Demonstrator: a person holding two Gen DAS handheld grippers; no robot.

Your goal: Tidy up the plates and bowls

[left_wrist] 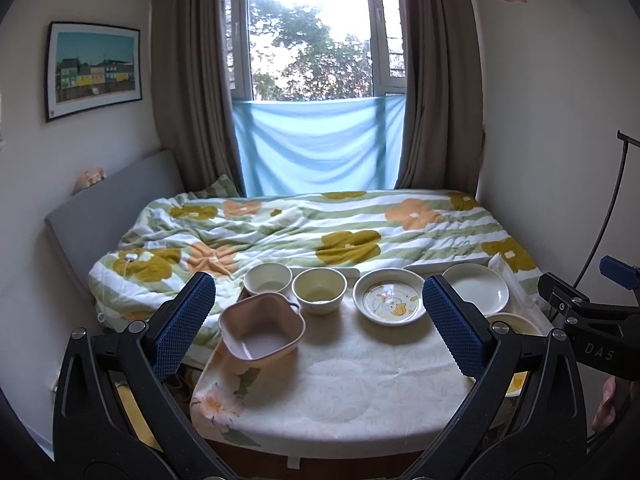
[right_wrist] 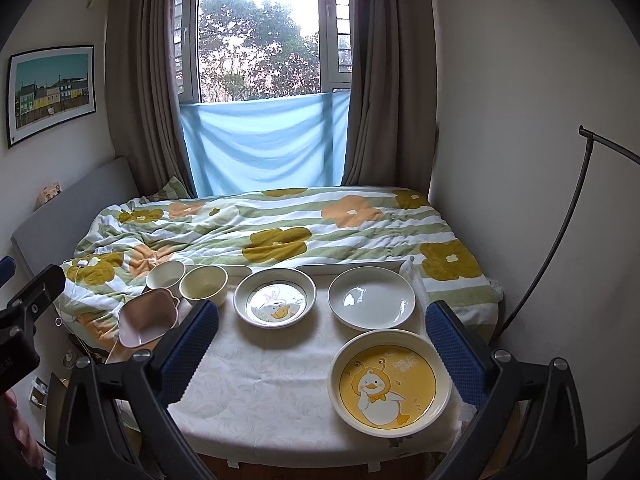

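Note:
On the cloth-covered table (left_wrist: 340, 384) stand a pink bowl (left_wrist: 262, 332), two cream bowls (left_wrist: 268, 278) (left_wrist: 319, 289), a duck-print shallow plate (left_wrist: 390, 297) and a plain white plate (left_wrist: 478, 287). In the right wrist view they show again: pink bowl (right_wrist: 147, 316), cream bowls (right_wrist: 165, 274) (right_wrist: 204, 285), duck-print plate (right_wrist: 275, 297), white plate (right_wrist: 372, 297), and a large yellow duck plate (right_wrist: 389, 382) nearest. My left gripper (left_wrist: 320, 328) is open and empty above the table. My right gripper (right_wrist: 322, 352) is open and empty.
A bed with a flowered quilt (left_wrist: 320, 232) lies right behind the table. A window with curtains (left_wrist: 316, 40) is beyond. A black lamp stand (right_wrist: 576, 216) rises at the right wall. The pink bowl sits at the table's left edge.

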